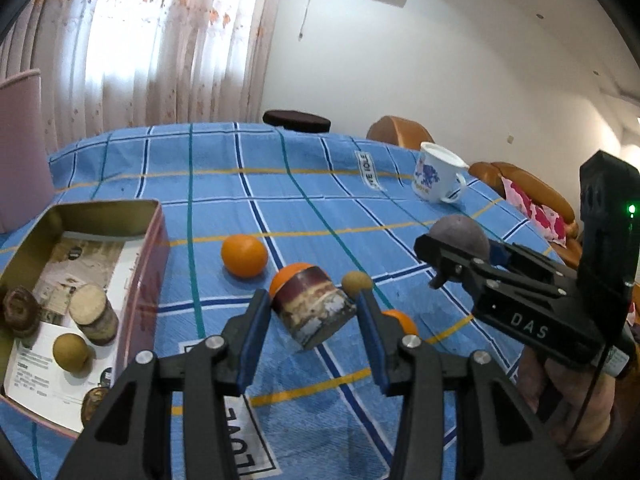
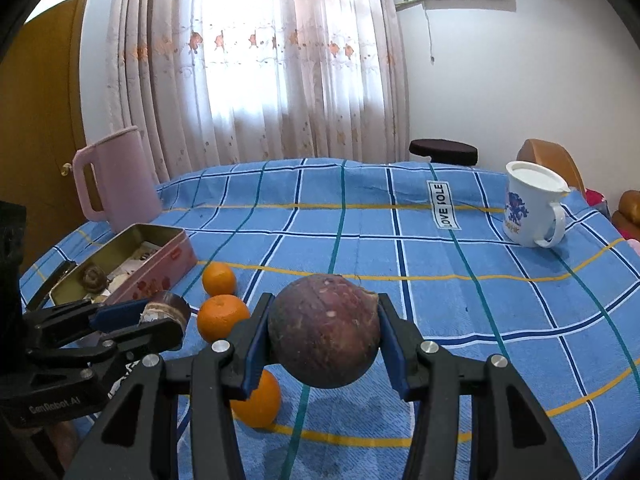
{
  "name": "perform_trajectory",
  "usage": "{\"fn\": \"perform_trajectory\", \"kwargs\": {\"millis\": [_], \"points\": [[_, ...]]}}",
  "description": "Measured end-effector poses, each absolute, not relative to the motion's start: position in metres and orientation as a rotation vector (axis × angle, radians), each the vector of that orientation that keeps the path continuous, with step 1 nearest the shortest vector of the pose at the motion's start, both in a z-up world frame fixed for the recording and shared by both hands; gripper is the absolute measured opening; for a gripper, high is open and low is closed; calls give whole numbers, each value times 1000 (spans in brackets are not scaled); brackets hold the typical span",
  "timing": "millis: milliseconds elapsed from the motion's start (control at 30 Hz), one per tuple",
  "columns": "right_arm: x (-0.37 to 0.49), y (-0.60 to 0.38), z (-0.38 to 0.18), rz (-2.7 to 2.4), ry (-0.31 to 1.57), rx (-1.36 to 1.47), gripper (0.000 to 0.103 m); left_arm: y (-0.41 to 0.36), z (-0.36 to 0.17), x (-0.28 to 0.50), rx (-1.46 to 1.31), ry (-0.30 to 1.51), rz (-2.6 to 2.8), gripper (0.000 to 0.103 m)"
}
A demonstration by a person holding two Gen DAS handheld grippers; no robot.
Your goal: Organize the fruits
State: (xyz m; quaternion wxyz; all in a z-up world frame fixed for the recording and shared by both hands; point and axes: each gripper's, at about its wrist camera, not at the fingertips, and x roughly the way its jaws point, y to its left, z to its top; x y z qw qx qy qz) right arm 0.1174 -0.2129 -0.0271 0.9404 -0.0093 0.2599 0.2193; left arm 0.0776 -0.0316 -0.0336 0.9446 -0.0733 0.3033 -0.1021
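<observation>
- Left wrist view: left tool [image 1: 314,312] pinching a short brown cylinder piece [image 1: 314,310] between the blue pads, lifted above the blue checked cloth [image 1: 304,208] of the bench.
- Open pink tin [image 1: 150,264] on the left, holding a similar cylinder piece [image 1: 94,314], a round tan fruit [image 1: 71,352] and a dark ridged item [image 1: 20,310].
- One orange [image 1: 244,256] on the cloth past the tool; small tan ball [image 1: 356,282] just beside the right pad.
- Right wrist view: right tool [image 2: 324,340] clamped on a round purple fruit [image 2: 324,330], held above the cloth.
- Three oranges [image 2: 222,316] on the cloth, left of the fruit.
- White mug [image 2: 528,204] far right, pink jug [image 2: 116,176] behind the tin.
</observation>
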Motion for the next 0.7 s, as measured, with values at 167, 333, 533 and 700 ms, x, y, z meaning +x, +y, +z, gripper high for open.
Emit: {"fn": "perform_trajectory", "kwargs": {"millis": [167, 333, 533, 700], "points": [[113, -215, -24, 458, 501, -13, 51, -30, -30, 73, -145, 588, -191, 46], [109, -217, -22, 471, 471, -3, 51, -31, -28, 68, -134, 560, -175, 46], [104, -216, -20, 481, 443, -10, 51, -33, -25, 62, -114, 521, -157, 46], [100, -216, -19, 484, 423, -16, 51, -35, -23, 60, -102, 503, -148, 46]]}}
